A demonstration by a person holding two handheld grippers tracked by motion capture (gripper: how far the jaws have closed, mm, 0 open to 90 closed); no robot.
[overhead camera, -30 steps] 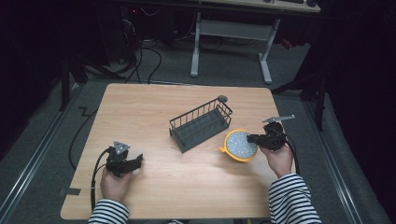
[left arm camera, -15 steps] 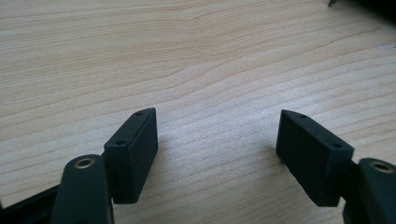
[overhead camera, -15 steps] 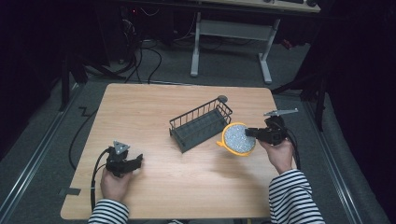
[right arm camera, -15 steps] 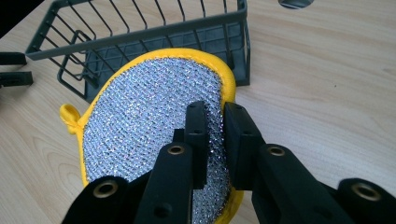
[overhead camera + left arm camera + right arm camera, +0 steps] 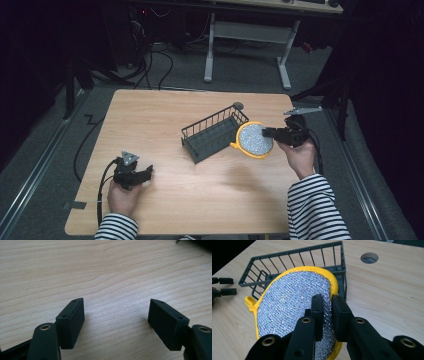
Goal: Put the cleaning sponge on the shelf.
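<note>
A round silver scouring pad with a yellow rim (image 5: 254,140) (image 5: 294,305) hangs tilted above the table, pinched at its edge by my right gripper (image 5: 270,133) (image 5: 327,315), which is shut on it. Just beyond it stands a dark wire basket (image 5: 212,133) (image 5: 292,260), with the pad's far edge near the basket's right end. My left gripper (image 5: 145,173) (image 5: 115,322) rests low over bare wood at the front left of the table, jaws wide open with nothing between them.
The wooden table (image 5: 165,115) has a round cable hole (image 5: 238,106) (image 5: 369,258) behind the basket. A desk frame and cables stand on the floor past the far edge. The other gripper's jaw tips (image 5: 224,286) show at the left of the right gripper view.
My right gripper has risen with the scouring pad and moved it a little toward the basket, tilting it up. The left gripper has stayed put.
</note>
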